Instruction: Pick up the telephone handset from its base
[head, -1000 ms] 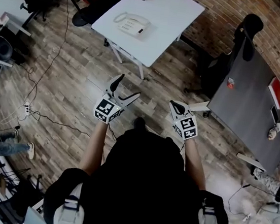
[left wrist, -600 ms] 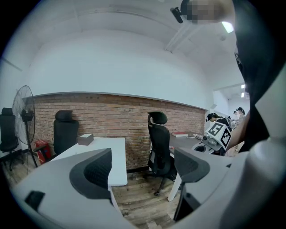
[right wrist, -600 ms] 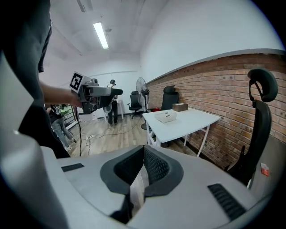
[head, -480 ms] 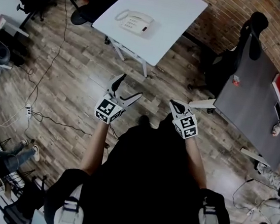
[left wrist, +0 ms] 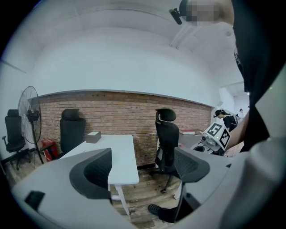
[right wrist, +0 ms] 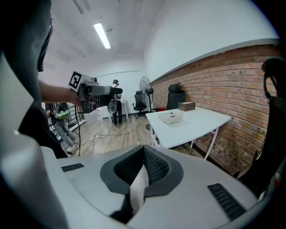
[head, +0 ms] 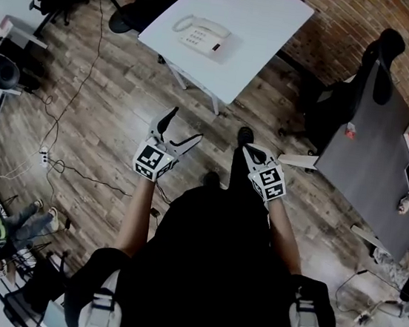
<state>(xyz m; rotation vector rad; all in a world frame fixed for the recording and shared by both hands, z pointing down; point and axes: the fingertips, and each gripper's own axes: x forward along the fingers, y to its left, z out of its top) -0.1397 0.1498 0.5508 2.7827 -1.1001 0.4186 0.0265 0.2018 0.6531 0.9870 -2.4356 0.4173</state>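
The telephone [head: 202, 36] stands on the white table [head: 271, 26], near the table's edge at the left of the head view. The handset [head: 191, 23] lies on the base [head: 210, 43]. Both grippers hang over the wooden floor [head: 113, 121], well apart from the table. The left gripper [head: 180, 129] has its jaws wide apart, with nothing between them. The right gripper [head: 250, 152] has its jaws pressed together and holds nothing. Compared with half a second ago, both grippers are a little nearer to the table. A shoe [head: 245, 135] now shows just in front of the right gripper.
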